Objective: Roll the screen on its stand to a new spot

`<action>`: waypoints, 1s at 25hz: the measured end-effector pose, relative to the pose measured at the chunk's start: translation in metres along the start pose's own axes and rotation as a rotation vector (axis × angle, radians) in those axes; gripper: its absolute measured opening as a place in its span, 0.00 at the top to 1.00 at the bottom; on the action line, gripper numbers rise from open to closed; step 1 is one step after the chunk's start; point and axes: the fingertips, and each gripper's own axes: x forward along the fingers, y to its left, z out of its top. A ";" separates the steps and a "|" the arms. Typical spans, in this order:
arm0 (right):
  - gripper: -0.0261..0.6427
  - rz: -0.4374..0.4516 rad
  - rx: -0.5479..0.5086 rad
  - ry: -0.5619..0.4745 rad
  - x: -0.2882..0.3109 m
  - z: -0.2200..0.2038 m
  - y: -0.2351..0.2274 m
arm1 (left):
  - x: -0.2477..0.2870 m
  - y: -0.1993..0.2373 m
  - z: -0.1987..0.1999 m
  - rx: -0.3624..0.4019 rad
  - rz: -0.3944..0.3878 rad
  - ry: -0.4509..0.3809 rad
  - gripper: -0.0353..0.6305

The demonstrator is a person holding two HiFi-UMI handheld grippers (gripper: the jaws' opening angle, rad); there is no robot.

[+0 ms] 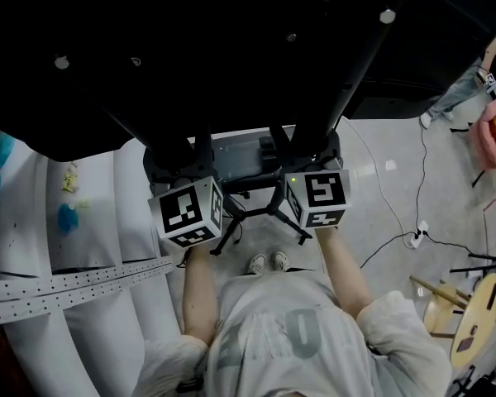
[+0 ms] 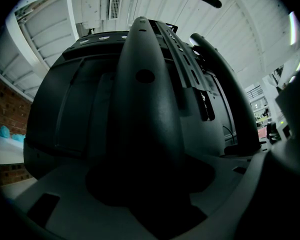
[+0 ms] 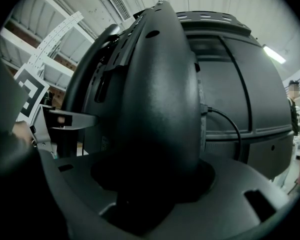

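The left gripper [image 1: 188,209], wide open and not clamped, surrounds the upright left post [image 2: 150,114]. The right gripper [image 1: 318,197] equally surrounds the right post [image 3: 160,99].

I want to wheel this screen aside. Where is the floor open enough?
Open: the grey floor right of the stand's legs, up to the cable. Crowded: white panels close on the left, stools at lower right, a person further right.

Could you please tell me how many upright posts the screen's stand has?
2. One post fills the middle of the left gripper view; the other post stands to its right there and fills the right gripper view. The screen may hide more.
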 end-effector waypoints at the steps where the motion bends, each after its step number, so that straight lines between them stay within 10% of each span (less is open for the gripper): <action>1: 0.62 -0.001 0.001 0.000 0.000 0.000 0.000 | 0.000 0.000 0.000 0.000 0.001 0.000 0.54; 25: 0.65 -0.015 0.024 0.004 -0.023 -0.002 0.003 | -0.023 -0.002 0.000 -0.037 0.038 0.012 0.62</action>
